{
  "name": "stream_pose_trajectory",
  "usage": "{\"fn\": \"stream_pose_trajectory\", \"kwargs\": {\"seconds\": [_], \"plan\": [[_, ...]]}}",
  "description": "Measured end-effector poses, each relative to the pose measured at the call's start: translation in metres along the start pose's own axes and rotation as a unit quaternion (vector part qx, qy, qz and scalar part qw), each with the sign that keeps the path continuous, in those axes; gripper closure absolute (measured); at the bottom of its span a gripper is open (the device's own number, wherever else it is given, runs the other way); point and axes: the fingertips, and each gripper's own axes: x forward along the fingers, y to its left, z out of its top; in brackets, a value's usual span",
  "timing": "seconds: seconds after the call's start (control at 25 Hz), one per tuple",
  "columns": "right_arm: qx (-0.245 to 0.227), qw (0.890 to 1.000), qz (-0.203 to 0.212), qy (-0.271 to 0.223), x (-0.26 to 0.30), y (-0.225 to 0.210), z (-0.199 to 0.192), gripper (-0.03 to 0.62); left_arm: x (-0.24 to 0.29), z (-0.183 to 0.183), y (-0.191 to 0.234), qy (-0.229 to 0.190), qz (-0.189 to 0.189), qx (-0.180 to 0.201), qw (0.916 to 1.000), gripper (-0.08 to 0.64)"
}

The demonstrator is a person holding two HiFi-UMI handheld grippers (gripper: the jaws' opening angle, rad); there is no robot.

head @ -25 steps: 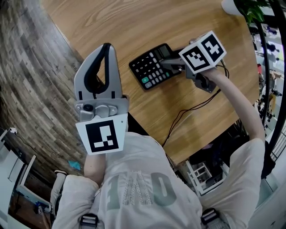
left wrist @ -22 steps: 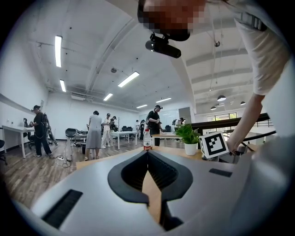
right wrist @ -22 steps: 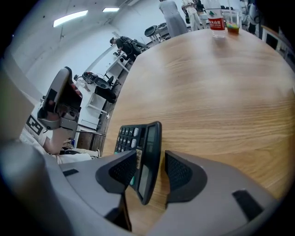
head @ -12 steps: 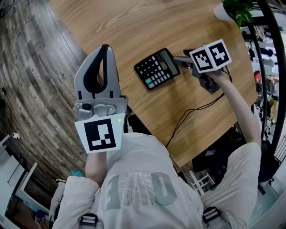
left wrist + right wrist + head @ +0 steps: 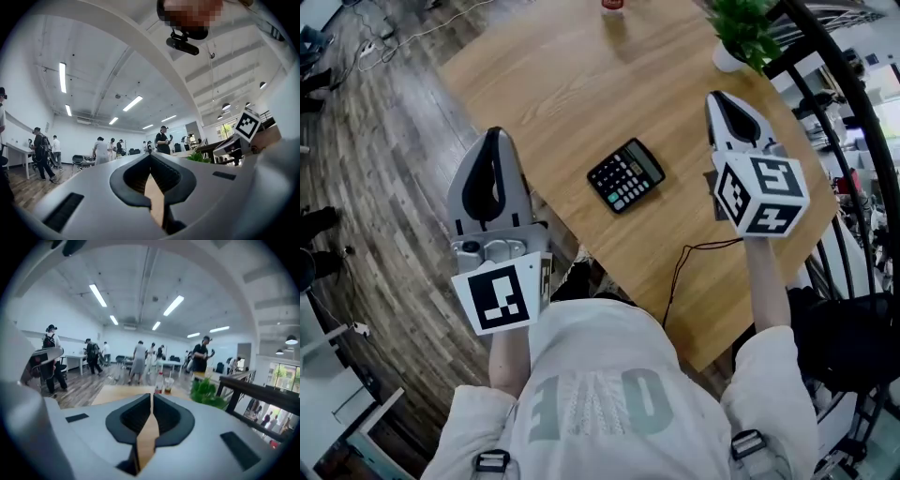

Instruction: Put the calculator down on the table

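Calculator lies flat on table near its front edge, likely light, rigid, slick, best pinched across its long sides; left gripper closed and empty, right gripper closing on nothing.

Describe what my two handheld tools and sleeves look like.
Both are light grey plastic with black-padded jaws tapering to a point. The left tool and the right tool, its jaws closing on nothing, each carry a white cube with black square markers. Your shirt is pale, short-sleeved.
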Motion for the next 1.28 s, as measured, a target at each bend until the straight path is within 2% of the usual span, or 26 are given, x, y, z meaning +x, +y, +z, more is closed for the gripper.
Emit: {"fn": "stream_pose_trajectory", "kwargs": {"seconds": [0.08,0.16,0.24,0.36,0.48,0.6,0.88,1.28], "plan": [[-0.008,0.996,-0.039,-0.080,-0.035,0.006,0.037,0.560,-0.001,0.022,-0.002,-0.029,-0.001,-0.002,0.9996,0.551],[-0.002,0.986,-0.078,-0.144,-0.071,0.009,0.064,0.560,-0.004,0.039,-0.006,-0.045,-0.002,-0.003,0.9990,0.551],[0.020,0.976,-0.103,-0.192,-0.102,0.012,0.076,0.560,-0.009,0.054,-0.014,-0.058,-0.007,-0.011,0.9983,0.551],[0.056,0.963,-0.116,-0.236,-0.137,0.022,0.074,0.559,-0.017,0.072,-0.031,-0.074,-0.023,-0.021,0.9968,0.551],[0.083,0.959,-0.115,-0.246,-0.157,0.034,0.055,0.560,-0.024,0.085,-0.052,-0.087,-0.043,-0.020,0.9951,0.551],[0.107,0.959,-0.105,-0.240,-0.165,0.046,0.034,0.560,-0.027,0.089,-0.068,-0.093,-0.059,-0.015,0.9938,0.551],[0.104,0.966,-0.068,-0.227,-0.167,0.072,0.024,0.574,-0.033,0.098,-0.086,-0.099,-0.079,-0.009,0.9919,0.551],[0.099,0.971,-0.048,-0.214,-0.168,0.084,0.018,0.574,-0.039,0.100,-0.093,-0.099,-0.086,0.000,0.9913,0.551]]}}
